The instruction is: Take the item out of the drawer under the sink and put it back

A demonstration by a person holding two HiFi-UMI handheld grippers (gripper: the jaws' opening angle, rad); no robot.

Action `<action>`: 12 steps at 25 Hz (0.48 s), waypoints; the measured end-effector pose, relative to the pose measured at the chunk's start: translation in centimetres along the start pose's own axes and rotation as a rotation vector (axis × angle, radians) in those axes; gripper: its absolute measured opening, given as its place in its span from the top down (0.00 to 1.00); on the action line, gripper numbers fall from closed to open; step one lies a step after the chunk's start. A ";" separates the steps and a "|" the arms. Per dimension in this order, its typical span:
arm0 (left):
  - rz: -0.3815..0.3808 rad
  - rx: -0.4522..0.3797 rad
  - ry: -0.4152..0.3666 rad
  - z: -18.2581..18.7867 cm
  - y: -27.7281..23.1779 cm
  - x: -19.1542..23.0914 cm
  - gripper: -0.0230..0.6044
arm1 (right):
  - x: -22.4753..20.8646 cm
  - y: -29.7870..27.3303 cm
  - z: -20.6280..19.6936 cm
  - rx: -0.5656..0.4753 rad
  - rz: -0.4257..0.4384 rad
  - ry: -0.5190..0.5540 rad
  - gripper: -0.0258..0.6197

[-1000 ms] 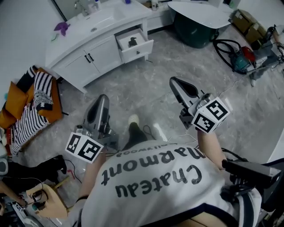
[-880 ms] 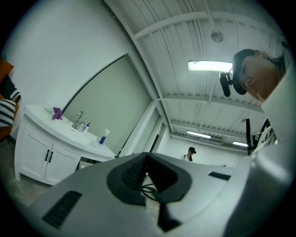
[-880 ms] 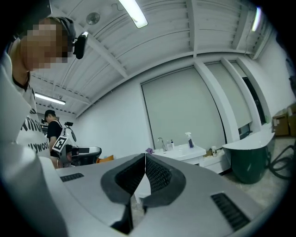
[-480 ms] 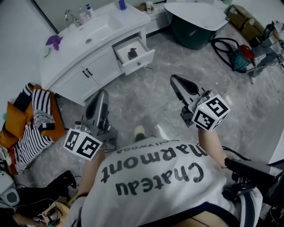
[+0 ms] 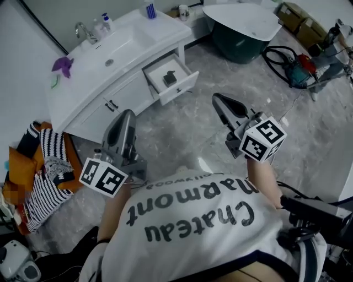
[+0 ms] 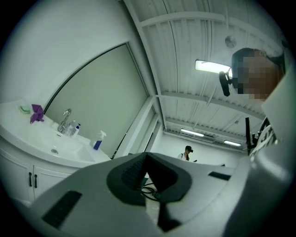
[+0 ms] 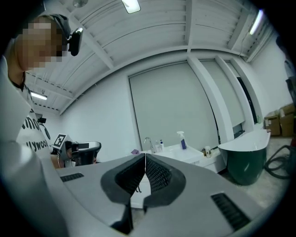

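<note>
The white drawer (image 5: 186,85) under the sink counter (image 5: 118,47) stands pulled out, with a small dark item (image 5: 170,78) lying in it. My left gripper (image 5: 127,114) is held over the grey floor in front of the cabinet doors (image 5: 113,103), shut and empty. To the right of the drawer and nearer to me, my right gripper (image 5: 216,98) is also shut with nothing in it. Both are well short of the drawer. In the left gripper view the left gripper's (image 6: 146,154) tips meet. In the right gripper view the right gripper's (image 7: 144,155) ribbed pads touch.
A green tub with a white top (image 5: 242,30) stands right of the vanity. Striped clothes (image 5: 44,165) lie on the floor at the left. A power tool with cables (image 5: 298,69) is at the far right. A faucet (image 5: 83,30) and bottles (image 5: 150,9) are on the counter.
The vanity and open drawer have come nearer and lower in the head view as the person walks toward them. Both grippers travel along, still shut and empty.
</note>
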State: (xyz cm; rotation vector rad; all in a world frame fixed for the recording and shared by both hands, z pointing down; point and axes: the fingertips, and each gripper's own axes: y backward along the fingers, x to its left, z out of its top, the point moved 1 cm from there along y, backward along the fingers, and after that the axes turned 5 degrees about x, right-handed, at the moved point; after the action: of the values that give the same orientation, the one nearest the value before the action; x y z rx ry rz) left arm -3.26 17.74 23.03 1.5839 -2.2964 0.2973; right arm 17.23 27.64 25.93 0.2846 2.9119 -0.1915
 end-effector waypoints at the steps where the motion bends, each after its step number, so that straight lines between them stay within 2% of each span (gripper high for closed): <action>1: -0.007 0.001 0.000 0.2 -0.3 0.6 0.95 | -0.1 -0.6 -0.1 0.003 -0.008 -0.001 0.94; 7: -0.045 0.007 0.018 0.7 -1.4 3.4 0.95 | 0.2 -3.5 -1.0 0.033 -0.034 0.001 0.94; 12: -0.052 0.045 -0.012 0.2 -2.1 4.3 0.95 | -0.2 -5.4 -1.8 0.063 -0.043 -0.013 0.94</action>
State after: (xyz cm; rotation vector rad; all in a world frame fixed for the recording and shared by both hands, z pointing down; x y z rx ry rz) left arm -2.74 13.23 24.44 1.6688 -2.2684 0.3303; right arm 15.98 22.66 28.26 0.2298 2.9042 -0.2910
